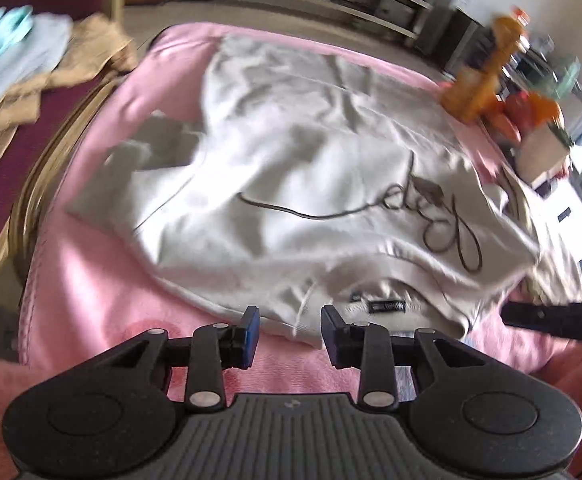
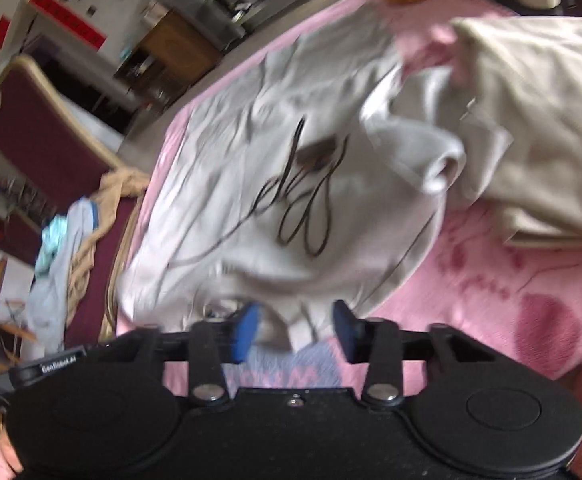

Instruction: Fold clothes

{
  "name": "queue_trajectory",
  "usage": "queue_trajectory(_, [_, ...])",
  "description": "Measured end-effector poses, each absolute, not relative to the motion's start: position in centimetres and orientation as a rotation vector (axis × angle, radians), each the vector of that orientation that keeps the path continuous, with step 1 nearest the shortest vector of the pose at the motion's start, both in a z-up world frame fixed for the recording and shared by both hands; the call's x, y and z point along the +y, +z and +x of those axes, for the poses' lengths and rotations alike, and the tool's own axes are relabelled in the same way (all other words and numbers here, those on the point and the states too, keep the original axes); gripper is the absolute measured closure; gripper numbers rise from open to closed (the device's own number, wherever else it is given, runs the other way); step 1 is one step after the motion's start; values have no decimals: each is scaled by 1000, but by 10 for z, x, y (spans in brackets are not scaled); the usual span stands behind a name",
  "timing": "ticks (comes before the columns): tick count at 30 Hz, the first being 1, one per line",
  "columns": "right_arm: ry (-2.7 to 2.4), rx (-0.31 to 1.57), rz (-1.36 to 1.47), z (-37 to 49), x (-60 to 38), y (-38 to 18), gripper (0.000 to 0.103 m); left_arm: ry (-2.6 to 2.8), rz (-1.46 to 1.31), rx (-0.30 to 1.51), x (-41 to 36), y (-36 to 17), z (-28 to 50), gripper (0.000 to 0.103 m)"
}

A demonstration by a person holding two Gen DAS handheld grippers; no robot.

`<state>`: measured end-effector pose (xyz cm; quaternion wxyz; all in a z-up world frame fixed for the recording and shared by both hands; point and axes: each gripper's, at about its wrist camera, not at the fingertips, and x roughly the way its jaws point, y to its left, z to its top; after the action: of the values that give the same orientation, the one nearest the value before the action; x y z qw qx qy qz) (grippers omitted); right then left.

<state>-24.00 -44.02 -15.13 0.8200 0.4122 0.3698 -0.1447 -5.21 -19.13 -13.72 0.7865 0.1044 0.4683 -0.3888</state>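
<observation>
Left wrist view: the left gripper (image 1: 289, 330) hangs over the near edge of a white sweatshirt (image 1: 291, 168) with its jaws spread and nothing between the blue pads (image 1: 252, 330); the collar with its dark label (image 1: 387, 307) lies just beyond the fingertips. Right wrist view: the right gripper (image 2: 297, 328) stands likewise spread over the same near edge of the sweatshirt (image 2: 283, 168), with loose cloth in the gap between its pads but not pinched.

The garment lies spread, though wrinkled, on a pink blanket (image 1: 103, 280) that covers the table. Its collar is nearest the grippers and its hem lies far, so the long axis runs from near to far, with the script lettering (image 1: 443, 220) across the chest. One sleeve (image 1: 139, 160) extends to the left in the left view; the other sleeve (image 2: 423, 160) is bunched, its cuff open, at the right in the right view, against a beige garment (image 2: 539, 128).

Judged step: the sweatshirt is laid out and let go, with no fold made yet. The next move probably calls for a fresh grasp on a sleeve or shoulder, to bring it inward across the body.

On the left, a maroon chair (image 2: 51, 128) carries unfolded clothes (image 1: 23, 64).
</observation>
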Motion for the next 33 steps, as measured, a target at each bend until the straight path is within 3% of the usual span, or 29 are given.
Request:
queue_trajectory(13, [-278,915,571,-200,-407,-165,63,-802,508,965,-229,-176,-67,68])
queue_trajectory(14, [-285,929,542,-198,-404,-167,63,-802,509,966,-229,-175,-68,71])
queue_trajectory(16, [-300,952,490,-195,-399,-170,71,-800,511,966,-229,-175,-69,79])
queue_trajectory(18, [-323,955,468,-197,-398,-169,87,-797,521,955,-230,-175,-71,88])
queue_trajectory(23, [-332,908,500,-206,-401,-160,99,-783,509,925,-223,-164,-75,93])
queue_trajectory(27, [-314,880,495,-214,-392,-141,99,-790,509,911,-214,-148,-84,93])
queue_trajectory(33, [-254,998,514,-215,-382,-148,96,-769,610,944,-213,-155,-94,92])
